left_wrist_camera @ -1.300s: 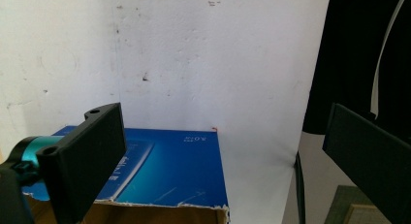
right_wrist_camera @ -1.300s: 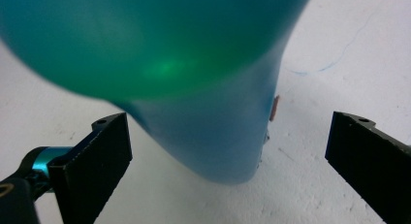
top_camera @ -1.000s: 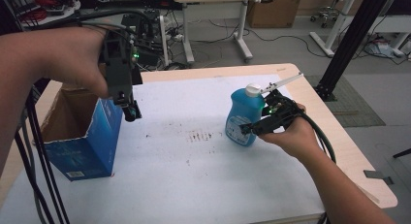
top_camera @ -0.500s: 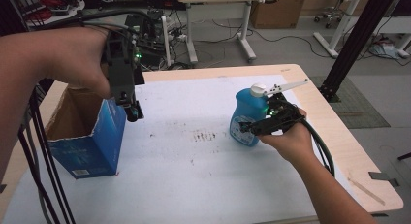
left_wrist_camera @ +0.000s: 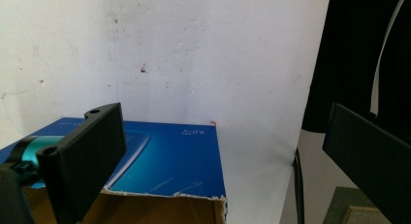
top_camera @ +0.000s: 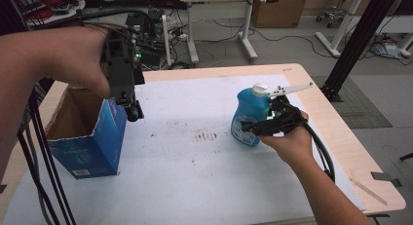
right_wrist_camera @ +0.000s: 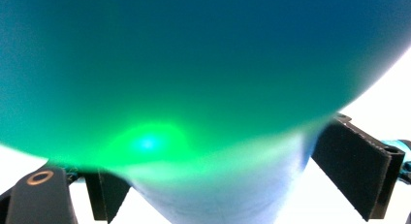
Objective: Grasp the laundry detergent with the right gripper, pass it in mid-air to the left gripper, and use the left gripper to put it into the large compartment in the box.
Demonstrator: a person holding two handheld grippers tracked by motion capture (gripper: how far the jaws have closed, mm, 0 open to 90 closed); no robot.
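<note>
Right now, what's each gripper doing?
Left gripper: open, empty, above the blue box.
Right gripper: jaws just closing around the blue bottle; whether they press on it yet cannot be told.

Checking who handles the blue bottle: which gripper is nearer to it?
Right. The right gripper has just been closing its jaws around the blue bottle; the left gripper hangs far across the table above the blue box.
</note>
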